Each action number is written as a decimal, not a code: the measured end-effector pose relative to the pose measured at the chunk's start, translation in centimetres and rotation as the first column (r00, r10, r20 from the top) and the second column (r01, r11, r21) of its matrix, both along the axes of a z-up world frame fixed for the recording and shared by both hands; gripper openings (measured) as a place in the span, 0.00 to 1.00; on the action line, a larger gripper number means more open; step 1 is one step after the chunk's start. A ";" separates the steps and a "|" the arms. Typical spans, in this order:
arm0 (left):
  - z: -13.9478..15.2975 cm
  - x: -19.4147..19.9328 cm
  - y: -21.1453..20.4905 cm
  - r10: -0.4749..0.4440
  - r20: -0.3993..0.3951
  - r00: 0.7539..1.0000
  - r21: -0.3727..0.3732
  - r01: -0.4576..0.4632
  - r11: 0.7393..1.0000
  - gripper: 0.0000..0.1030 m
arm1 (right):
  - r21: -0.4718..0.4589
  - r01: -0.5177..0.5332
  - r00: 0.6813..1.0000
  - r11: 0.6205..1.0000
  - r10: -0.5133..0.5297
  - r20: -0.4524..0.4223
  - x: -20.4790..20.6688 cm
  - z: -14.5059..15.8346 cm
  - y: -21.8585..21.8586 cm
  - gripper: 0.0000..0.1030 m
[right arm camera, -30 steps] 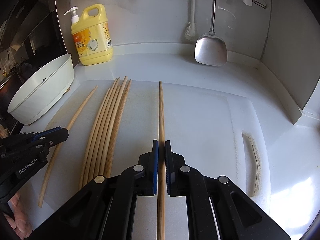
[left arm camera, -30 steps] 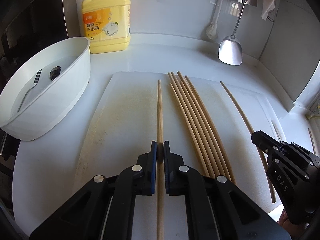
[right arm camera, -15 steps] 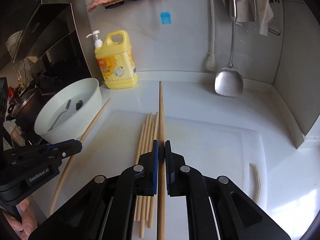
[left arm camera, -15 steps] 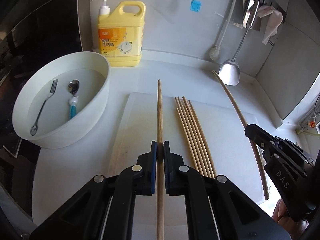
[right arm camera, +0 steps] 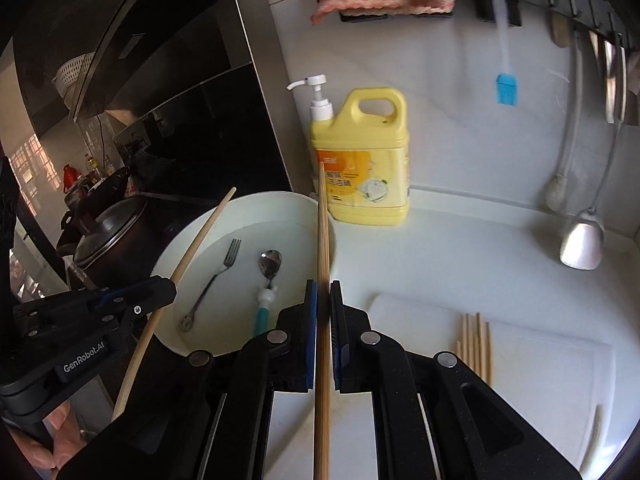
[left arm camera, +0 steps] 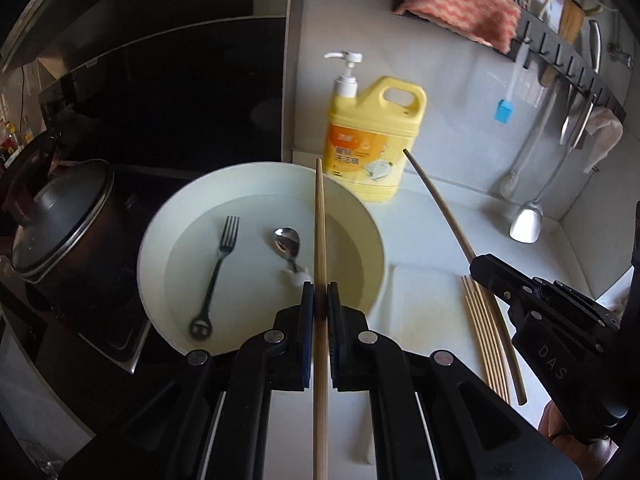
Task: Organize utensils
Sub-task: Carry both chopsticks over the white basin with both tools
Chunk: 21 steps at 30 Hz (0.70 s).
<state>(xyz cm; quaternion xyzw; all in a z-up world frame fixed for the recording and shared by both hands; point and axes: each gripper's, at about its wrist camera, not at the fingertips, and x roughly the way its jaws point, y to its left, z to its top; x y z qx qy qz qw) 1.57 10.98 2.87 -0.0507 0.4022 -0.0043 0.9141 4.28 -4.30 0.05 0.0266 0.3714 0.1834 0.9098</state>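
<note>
Near ends of both held chopsticks are running out of frame below. Left gripper (left arm camera: 319, 300) is clamping a chopstick (left arm camera: 320, 220), long axis pointing away over the white basin (left arm camera: 160, 216), above the fork (left arm camera: 218, 268) and spoon (left arm camera: 287, 242). Right gripper (right arm camera: 323, 300) is clamping its chopstick (right arm camera: 323, 224) over the basin's right rim, tip towards the detergent bottle (right arm camera: 364, 160). Loose chopsticks (right arm camera: 476, 340) are lying on the cutting board (right arm camera: 552, 360), partly hidden; open counter (right arm camera: 460, 256) beyond.

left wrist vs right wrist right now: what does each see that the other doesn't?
Left wrist only: the right gripper from the side, shut on its chopstick.

Right wrist only: the left gripper from the side, shut on its chopstick; the spoon's teal handle; a white colander on the range hood.

Both: white basin holding fork and spoon, yellow detergent jug, lidded pot, chopsticks on the cutting board, pink cloth, blue brush, hanging spatula.
</note>
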 end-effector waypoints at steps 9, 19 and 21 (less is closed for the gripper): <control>-2.8 6.8 8.1 -0.040 -0.044 0.998 -0.010 0.040 0.999 0.07 | -0.023 0.020 0.996 1.000 -0.022 -0.083 6.1 -3.3 9.2 0.06; -6.7 11.1 10.2 -0.104 -0.127 0.987 -0.039 0.099 0.994 0.07 | -0.025 0.085 0.974 0.996 -0.089 -0.207 10.0 -6.9 13.0 0.06; -7.4 11.6 10.6 -0.109 -0.143 0.984 -0.045 0.104 0.994 0.07 | -0.028 0.091 0.968 0.995 -0.095 -0.233 10.4 -7.5 13.2 0.06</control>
